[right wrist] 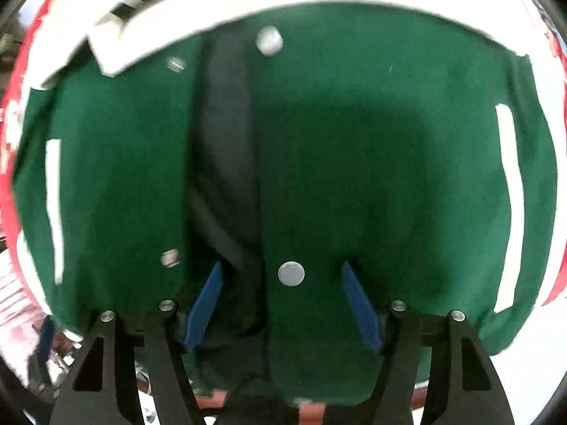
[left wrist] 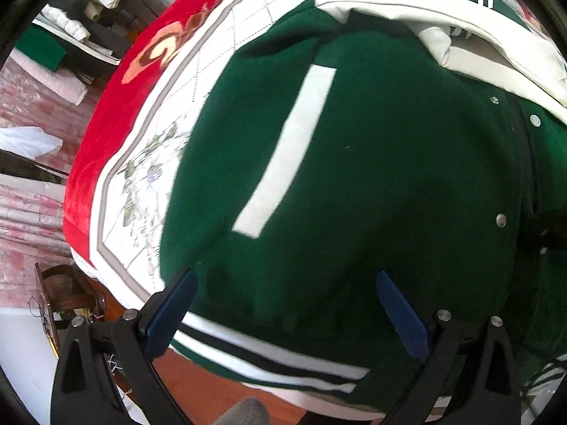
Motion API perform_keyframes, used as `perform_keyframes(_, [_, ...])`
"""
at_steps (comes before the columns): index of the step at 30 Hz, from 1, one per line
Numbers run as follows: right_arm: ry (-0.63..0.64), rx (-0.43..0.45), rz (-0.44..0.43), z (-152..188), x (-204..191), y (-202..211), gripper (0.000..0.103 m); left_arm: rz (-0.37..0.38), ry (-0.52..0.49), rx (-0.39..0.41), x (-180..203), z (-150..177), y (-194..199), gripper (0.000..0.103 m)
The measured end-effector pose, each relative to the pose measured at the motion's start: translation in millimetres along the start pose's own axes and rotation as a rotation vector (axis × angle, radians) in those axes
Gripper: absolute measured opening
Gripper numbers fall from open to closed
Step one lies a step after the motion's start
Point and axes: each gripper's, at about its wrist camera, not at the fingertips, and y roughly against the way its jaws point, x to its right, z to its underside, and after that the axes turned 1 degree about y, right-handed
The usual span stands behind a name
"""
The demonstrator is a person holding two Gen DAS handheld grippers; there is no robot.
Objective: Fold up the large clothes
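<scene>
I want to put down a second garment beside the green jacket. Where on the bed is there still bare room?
Free: the white floral sheet between the jacket and the red blanket, a narrow strip. Crowded: the jacket's white sleeves fill the far side, and its striped hem hangs at the near edge. The clothes pile beyond the bed leaves no room.

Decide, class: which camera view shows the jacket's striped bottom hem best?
The left wrist view. There the striped hem runs in clear white and dark bands between the left gripper's open fingers. In the right wrist view the green jacket fills the frame, and the gripper hides its bottom edge.
</scene>
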Motion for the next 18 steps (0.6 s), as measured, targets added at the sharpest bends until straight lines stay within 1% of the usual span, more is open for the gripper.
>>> perform_keyframes(2, [-0.033, 0.04, -0.005, 3, 7, 4, 0.05, -0.002, -0.013, 0.005, 8, -4, 0, 0.103])
perform_keyframes(3, [-0.042, 0.058, 0.002, 6, 9, 9, 0.021, -0.001, -0.018, 0.007, 10, -6, 0, 0.103])
perform_keyframes(4, [-0.055, 0.063, -0.006, 9, 13, 13, 0.02, 0.003, -0.021, 0.009, 12, -7, 1, 0.103])
perform_keyframes(6, [-0.097, 0.078, -0.051, 15, 24, 22, 0.017, 0.009, -0.028, 0.02, 15, -10, 5, 0.103])
perform_keyframes(8, [-0.105, 0.093, -0.077, 23, 28, 29, 0.016, 0.009, -0.034, 0.028, 15, -10, 8, 0.103])
perform_keyframes(10, [-0.131, 0.109, -0.126, 30, 41, 41, 0.014, 0.005, -0.036, 0.029, 14, -9, 11, 0.103])
perform_keyframes(12, [-0.146, 0.115, -0.168, 31, 52, 54, 0.014, 0.004, -0.032, 0.022, 11, -7, 12, 0.103])
perform_keyframes(13, [-0.158, 0.116, -0.192, 33, 55, 59, 0.013, 0.002, -0.027, 0.016, 9, -6, 12, 0.103])
perform_keyframes(14, [-0.161, 0.113, -0.211, 34, 57, 62, 0.007, 0.002, -0.023, 0.012, 7, -6, 11, 0.103])
perform_keyframes(16, [-0.175, 0.104, -0.272, 40, 61, 69, 0.007, 0.001, -0.012, 0.002, 3, -5, 8, 0.103])
perform_keyframes(17, [-0.172, 0.099, -0.281, 34, 57, 68, 0.007, -0.001, -0.009, -0.003, 3, -4, 7, 0.103])
perform_keyframes(18, [-0.173, 0.093, -0.299, 35, 59, 69, 0.007, -0.002, -0.006, -0.009, 3, -3, 6, 0.103])
